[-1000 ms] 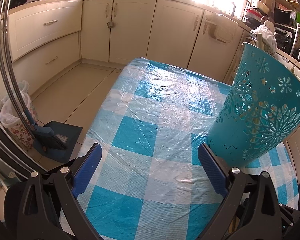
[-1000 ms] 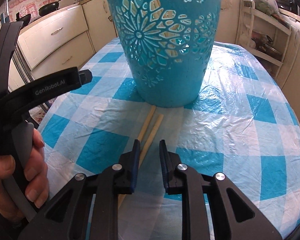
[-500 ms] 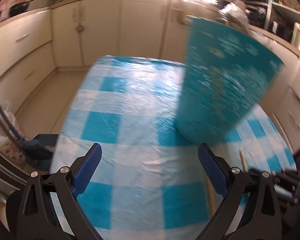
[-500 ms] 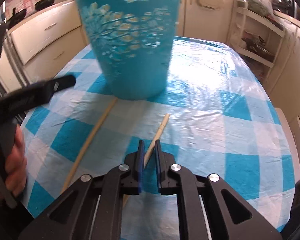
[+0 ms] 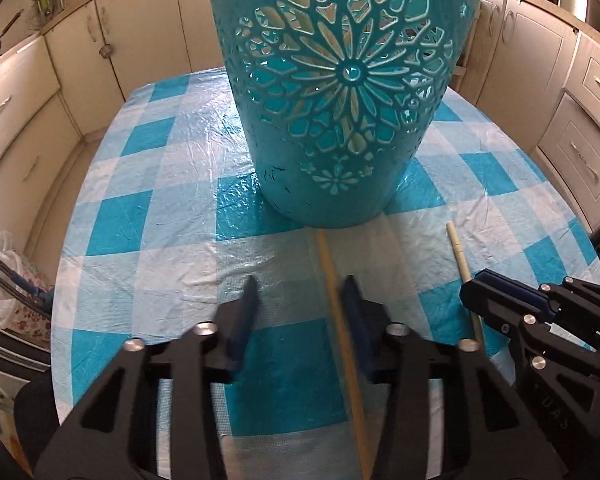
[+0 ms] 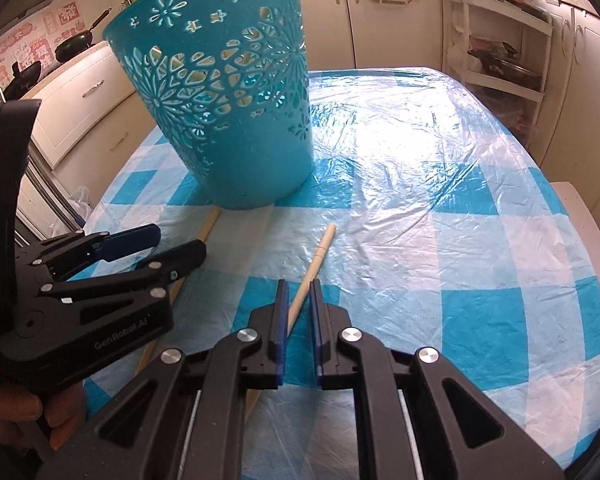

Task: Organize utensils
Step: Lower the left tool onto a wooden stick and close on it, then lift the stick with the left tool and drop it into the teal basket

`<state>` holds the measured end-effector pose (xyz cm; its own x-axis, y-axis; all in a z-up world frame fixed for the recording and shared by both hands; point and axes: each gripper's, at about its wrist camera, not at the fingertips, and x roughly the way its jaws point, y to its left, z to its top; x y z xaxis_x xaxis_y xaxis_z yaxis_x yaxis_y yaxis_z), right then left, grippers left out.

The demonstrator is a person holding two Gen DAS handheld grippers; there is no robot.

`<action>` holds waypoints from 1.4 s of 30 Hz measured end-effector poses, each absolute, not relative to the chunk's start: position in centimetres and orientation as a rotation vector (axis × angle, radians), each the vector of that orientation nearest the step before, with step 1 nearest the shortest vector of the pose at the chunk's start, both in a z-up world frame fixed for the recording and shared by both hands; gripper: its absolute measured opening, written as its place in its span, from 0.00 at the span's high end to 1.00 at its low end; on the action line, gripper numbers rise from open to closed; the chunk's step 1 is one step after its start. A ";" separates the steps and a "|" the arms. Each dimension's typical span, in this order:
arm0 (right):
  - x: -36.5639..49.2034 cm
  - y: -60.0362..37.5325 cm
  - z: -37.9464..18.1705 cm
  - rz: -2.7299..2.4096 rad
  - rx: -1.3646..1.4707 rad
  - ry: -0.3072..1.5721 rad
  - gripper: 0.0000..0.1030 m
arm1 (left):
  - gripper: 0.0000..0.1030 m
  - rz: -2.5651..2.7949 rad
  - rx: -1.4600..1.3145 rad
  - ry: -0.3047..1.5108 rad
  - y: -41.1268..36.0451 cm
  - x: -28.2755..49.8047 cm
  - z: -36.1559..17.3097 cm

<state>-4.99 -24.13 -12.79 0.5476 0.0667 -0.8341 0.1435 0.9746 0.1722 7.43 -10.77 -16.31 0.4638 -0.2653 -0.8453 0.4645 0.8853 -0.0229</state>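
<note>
A teal cut-out basket [image 5: 340,112] [image 6: 228,120] stands upright on the blue-checked table [image 5: 160,240]. Two wooden sticks lie in front of it. The left stick [image 5: 330,268] [image 6: 208,224] runs between the fingers of my left gripper [image 5: 300,292] [image 6: 179,240]. Those jaws are closing; the stick lies close to the right finger and the left finger is still apart from it. My right gripper [image 6: 298,288] [image 5: 474,286] is shut on the right stick [image 6: 318,256] [image 5: 458,252], whose far end points toward the basket.
Cream cabinets ring the table. A white trolley rack [image 6: 500,60] stands at the far right and pans [image 6: 72,44] sit on the counter at the left. A bag [image 5: 4,292] rests on the floor left of the table. A person's hand [image 6: 20,412] holds the left gripper.
My left gripper swung right to face the basket and the left stick, and its jaws narrowed from wide. My right gripper closed on its stick and the two sticks moved apart.
</note>
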 end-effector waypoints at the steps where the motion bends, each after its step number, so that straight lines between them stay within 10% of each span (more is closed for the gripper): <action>1: -5.0 -24.2 -12.8 -0.045 0.234 0.992 0.89 | 0.88 -0.455 0.216 0.997 -10.7 7.4 -16.2; 8: -5.1 -24.7 -12.9 -0.042 0.240 0.987 0.89 | 0.95 -0.409 0.161 1.040 -8.9 7.5 -16.0; 13: -5.0 -24.6 -13.0 -0.037 0.242 0.972 0.85 | 0.79 -0.384 0.286 1.045 -10.4 8.2 -15.9; 16: -4.9 -24.4 -13.0 -0.041 0.229 0.961 0.84 | 0.96 -0.423 0.301 1.058 -10.8 8.7 -15.8; 25: -4.8 -23.9 -13.1 -0.043 0.215 0.946 0.79 | 0.96 -0.673 0.170 1.071 -8.9 6.4 -12.4; 42: -4.9 -23.9 -13.1 -0.040 0.212 0.945 0.78 | 0.96 -0.638 -0.237 0.541 -9.7 14.1 5.7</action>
